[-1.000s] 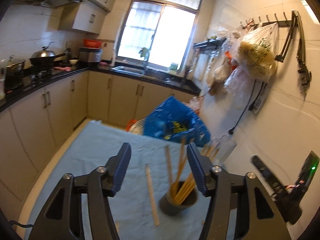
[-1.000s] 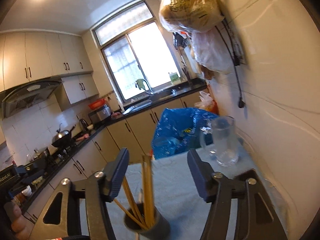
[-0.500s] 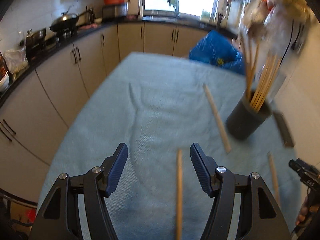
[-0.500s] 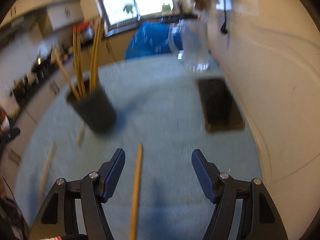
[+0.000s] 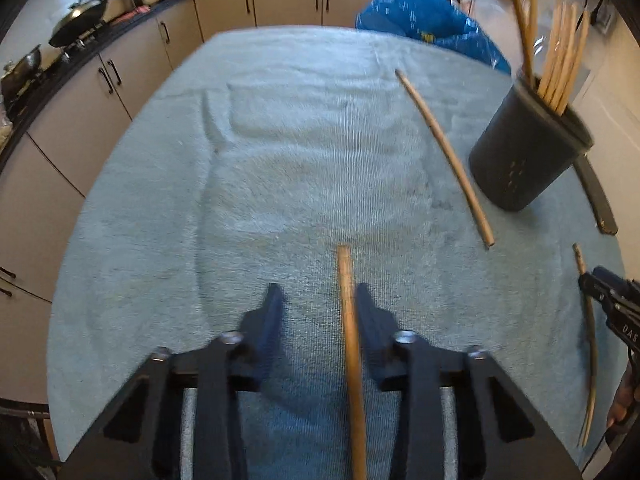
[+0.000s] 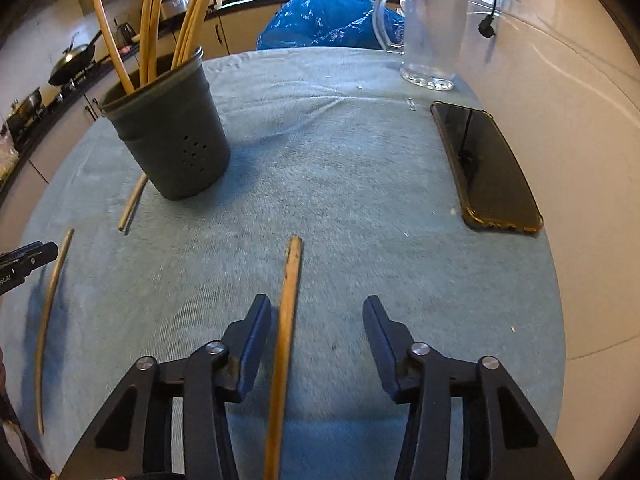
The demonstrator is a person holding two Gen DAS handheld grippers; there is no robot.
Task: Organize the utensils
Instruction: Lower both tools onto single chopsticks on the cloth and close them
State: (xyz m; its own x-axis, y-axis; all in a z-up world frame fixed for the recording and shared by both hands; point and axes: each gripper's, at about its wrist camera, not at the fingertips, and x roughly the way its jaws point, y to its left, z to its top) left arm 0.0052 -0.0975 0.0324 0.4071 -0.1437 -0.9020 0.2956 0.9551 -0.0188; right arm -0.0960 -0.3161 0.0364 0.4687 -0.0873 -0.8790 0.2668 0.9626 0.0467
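Chopstick [image 5: 349,320] lies between left tongs [image 5: 318,308], another chopstick [image 6: 286,320] between right tongs [image 6: 316,320]; both pairs just closing, neither clamped yet. Holder [image 6: 172,136] stands on worktop [image 6: 340,168].

Both wrist views look steeply down, close over the worktop [image 5: 280,160]. They share the dark holder [image 5: 528,156] [image 6: 172,136] and the blue bag [image 5: 424,12] [image 6: 320,20].

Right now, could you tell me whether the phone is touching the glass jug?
Apart. The right wrist view shows bare blue cloth between the phone and the glass jug standing farther back.
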